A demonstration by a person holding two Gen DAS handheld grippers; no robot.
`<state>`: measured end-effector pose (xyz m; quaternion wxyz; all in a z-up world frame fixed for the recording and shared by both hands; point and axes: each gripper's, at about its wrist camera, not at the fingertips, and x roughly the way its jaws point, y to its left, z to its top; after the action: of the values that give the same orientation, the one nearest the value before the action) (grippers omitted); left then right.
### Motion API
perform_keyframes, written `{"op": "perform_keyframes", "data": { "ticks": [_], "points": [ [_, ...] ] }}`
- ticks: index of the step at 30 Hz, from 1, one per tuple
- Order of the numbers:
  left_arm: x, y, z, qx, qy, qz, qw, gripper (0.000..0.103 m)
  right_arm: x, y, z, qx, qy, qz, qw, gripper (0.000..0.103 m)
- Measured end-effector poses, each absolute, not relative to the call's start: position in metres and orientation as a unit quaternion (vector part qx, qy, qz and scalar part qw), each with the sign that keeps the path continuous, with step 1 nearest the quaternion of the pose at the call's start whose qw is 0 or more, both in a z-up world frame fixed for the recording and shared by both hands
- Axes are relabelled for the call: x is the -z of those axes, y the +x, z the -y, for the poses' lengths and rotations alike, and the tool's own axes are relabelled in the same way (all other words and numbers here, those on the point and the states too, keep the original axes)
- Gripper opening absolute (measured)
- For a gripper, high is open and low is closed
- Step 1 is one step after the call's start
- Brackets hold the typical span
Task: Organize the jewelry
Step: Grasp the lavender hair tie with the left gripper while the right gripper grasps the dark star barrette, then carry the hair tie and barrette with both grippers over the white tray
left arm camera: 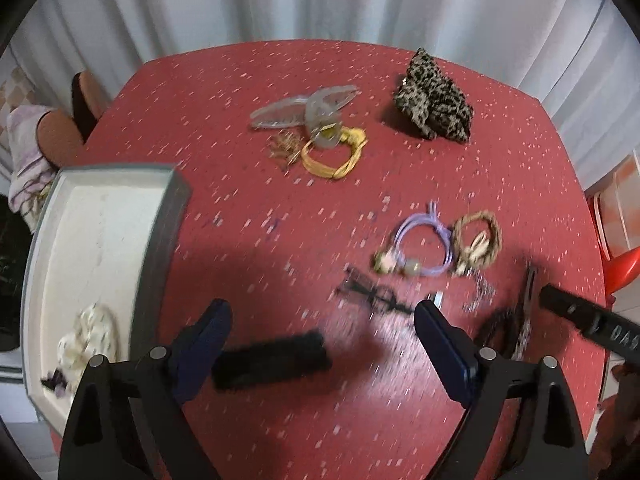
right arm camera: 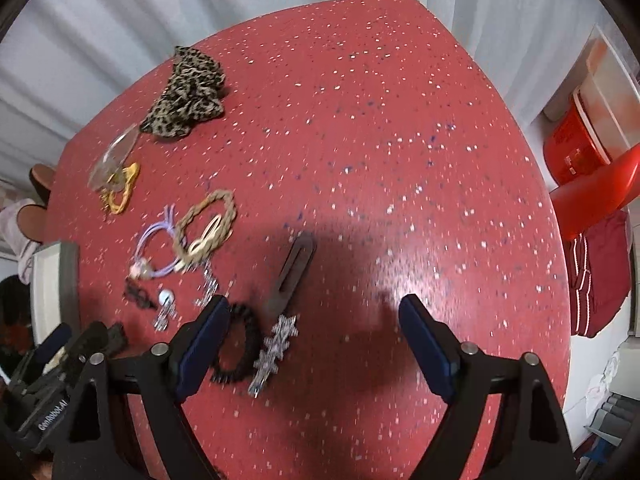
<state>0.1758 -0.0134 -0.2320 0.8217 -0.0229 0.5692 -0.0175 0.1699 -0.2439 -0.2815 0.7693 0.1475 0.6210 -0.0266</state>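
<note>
My left gripper is open and empty above the red table; a black comb-like clip lies between its fingers. A white tray with a grey rim sits at the left, holding a pale scrunchie and a small dark piece. A purple hair tie, braided shell bracelet, yellow band, clear clip and leopard scrunchie lie ahead. My right gripper is open and empty; a black beaded bracelet and sparkly clip lie beside its left finger.
A dark flat hair clip, silver earrings and a black chain piece lie on the table. White curtains hang behind. A red chair stands at the right, and a person's knee shows at the left edge.
</note>
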Motion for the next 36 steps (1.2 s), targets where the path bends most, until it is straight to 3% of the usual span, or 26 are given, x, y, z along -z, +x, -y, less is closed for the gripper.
{"op": "perform_keyframes", "data": {
  "ticks": [2, 7, 10, 13, 16, 19, 21, 24, 26, 27, 28, 29, 36],
  "points": [
    [0.235, 0.186, 0.019, 0.024, -0.019, -0.570, 0.821, 0.079, 0.286, 0.175, 0.241, 0.029, 0.142, -0.624, 0.768, 0.076],
    [0.246, 0.209, 0.034, 0.043, -0.011, -0.574, 0.818, 0.078, 0.298, 0.185, 0.232, 0.028, 0.131, -0.632, 0.763, 0.069],
    [0.254, 0.218, 0.046, 0.061, 0.000, -0.578, 0.814, 0.070, 0.302, 0.191, 0.224, 0.030, 0.110, -0.633, 0.765, 0.066],
    [0.260, 0.224, 0.055, 0.071, 0.008, -0.581, 0.811, 0.069, 0.303, 0.194, 0.216, 0.029, 0.075, -0.633, 0.770, 0.063],
    [0.265, 0.228, 0.063, 0.079, 0.016, -0.587, 0.806, 0.055, 0.305, 0.194, 0.208, 0.027, 0.039, -0.633, 0.773, 0.060],
    [0.267, 0.229, 0.070, 0.083, 0.022, -0.584, 0.808, 0.054, 0.306, 0.193, 0.203, 0.023, 0.020, -0.630, 0.776, 0.059],
    [0.267, 0.229, 0.073, 0.087, 0.028, -0.581, 0.809, 0.044, 0.306, 0.193, 0.202, 0.021, 0.018, -0.630, 0.776, 0.056],
    [0.266, 0.229, 0.076, 0.096, 0.028, -0.583, 0.806, 0.038, 0.305, 0.193, 0.199, 0.012, 0.021, -0.631, 0.775, 0.046],
    [0.265, 0.228, 0.079, 0.100, 0.029, -0.583, 0.806, 0.023, 0.303, 0.193, 0.194, 0.004, 0.018, -0.632, 0.775, 0.036],
    [0.265, 0.228, 0.080, 0.103, 0.029, -0.583, 0.805, 0.021, 0.303, 0.193, 0.191, 0.003, 0.017, -0.633, 0.774, 0.025],
    [0.265, 0.228, 0.082, 0.108, 0.027, -0.583, 0.805, 0.010, 0.300, 0.186, 0.192, 0.002, 0.019, -0.633, 0.774, 0.018],
    [0.264, 0.227, 0.083, 0.112, 0.025, -0.583, 0.804, 0.005, 0.300, 0.185, 0.192, 0.003, 0.022, -0.632, 0.774, 0.018],
    [0.254, 0.220, 0.068, 0.110, -0.011, -0.573, 0.812, 0.005, 0.295, 0.174, 0.220, -0.014, 0.096, -0.617, 0.781, 0.016]
  ]
}}
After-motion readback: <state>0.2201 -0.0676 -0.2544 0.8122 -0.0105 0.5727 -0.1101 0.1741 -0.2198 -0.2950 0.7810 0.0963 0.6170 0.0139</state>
